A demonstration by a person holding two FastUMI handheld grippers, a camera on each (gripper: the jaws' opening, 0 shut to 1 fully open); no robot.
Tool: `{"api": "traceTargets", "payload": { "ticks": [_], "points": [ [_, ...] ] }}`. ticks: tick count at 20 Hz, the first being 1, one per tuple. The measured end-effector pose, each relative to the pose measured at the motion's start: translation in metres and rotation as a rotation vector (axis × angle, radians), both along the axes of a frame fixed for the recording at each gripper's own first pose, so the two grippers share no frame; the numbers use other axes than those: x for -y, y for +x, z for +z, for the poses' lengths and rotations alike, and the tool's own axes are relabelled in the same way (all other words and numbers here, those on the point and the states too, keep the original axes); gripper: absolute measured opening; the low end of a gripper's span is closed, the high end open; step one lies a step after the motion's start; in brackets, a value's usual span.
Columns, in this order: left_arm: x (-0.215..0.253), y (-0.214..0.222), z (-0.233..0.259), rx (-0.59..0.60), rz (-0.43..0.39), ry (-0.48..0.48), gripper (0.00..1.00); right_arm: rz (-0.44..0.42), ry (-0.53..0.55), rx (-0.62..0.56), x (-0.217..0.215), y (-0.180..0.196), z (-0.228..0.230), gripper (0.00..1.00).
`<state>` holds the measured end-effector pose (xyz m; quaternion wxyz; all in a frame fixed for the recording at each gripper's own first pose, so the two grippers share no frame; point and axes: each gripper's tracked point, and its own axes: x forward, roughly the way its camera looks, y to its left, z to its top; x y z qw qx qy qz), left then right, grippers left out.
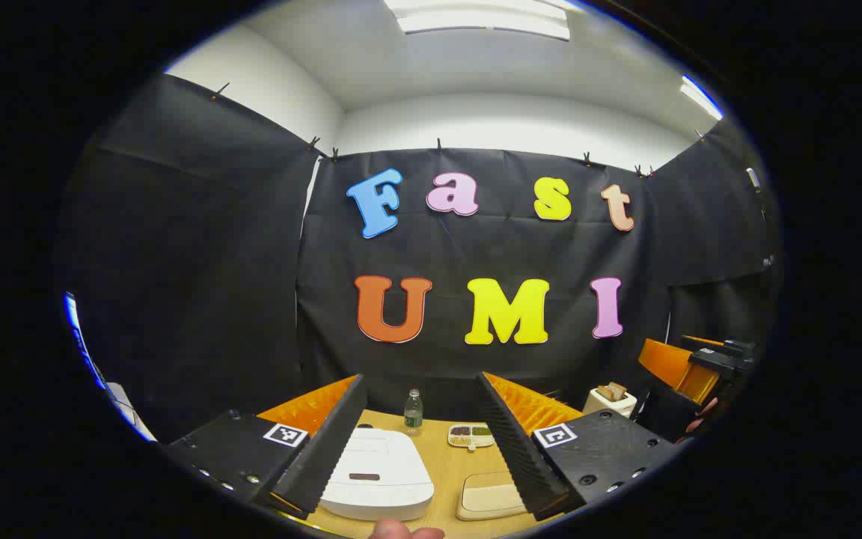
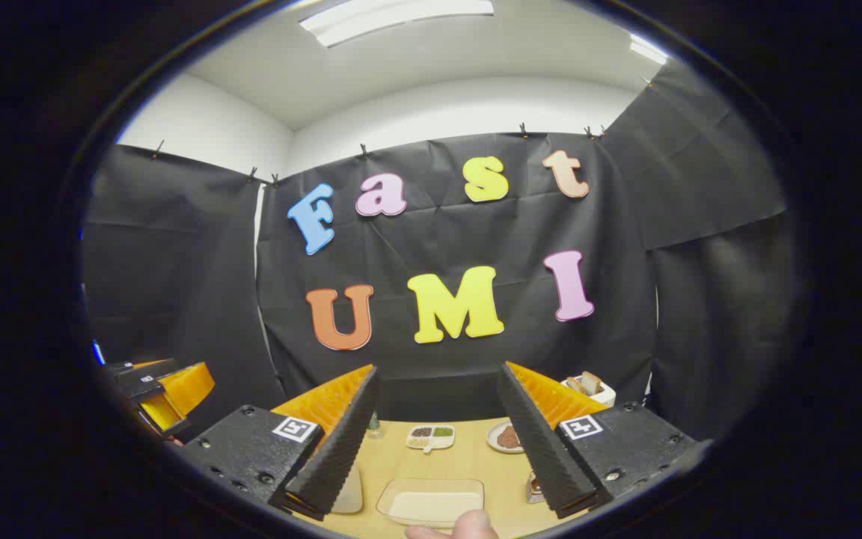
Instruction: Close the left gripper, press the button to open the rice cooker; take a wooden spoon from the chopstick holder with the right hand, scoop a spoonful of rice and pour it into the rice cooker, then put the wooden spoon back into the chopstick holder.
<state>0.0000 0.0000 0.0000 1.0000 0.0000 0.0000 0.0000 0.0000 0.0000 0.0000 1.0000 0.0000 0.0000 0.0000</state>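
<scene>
The white rice cooker sits on the wooden table with its lid down, just beyond my left gripper, which hangs open above it with nothing between the fingers. A shallow tray of pale rice lies below my right gripper, whose jaws are also open and empty. The same tray shows to the right of the cooker. A small metal container peeks out from behind the right gripper's right finger, mostly hidden.
At the back of the table stand a small bottle, a divided dish of beans, a plate of brown grains and a white toaster with bread. A person's fingertip shows at the bottom edge.
</scene>
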Motion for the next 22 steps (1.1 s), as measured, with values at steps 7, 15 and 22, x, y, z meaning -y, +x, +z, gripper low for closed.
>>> {"api": "traceTargets", "payload": {
  "ticks": [7, 15, 22],
  "points": [
    [-0.004, -0.001, -0.003, -0.009, 0.022, 0.011, 0.94, -0.016, 0.007, -0.005, 0.009, -0.001, -0.003, 1.0],
    [-0.012, -0.003, -0.007, -0.026, 0.041, 0.012, 0.94, -0.011, 0.008, -0.013, 0.006, 0.002, -0.007, 1.0],
    [-0.017, -0.004, -0.017, -0.056, 0.053, 0.008, 0.94, 0.004, -0.002, -0.02, 0.003, 0.006, -0.01, 0.96]
  ]
}}
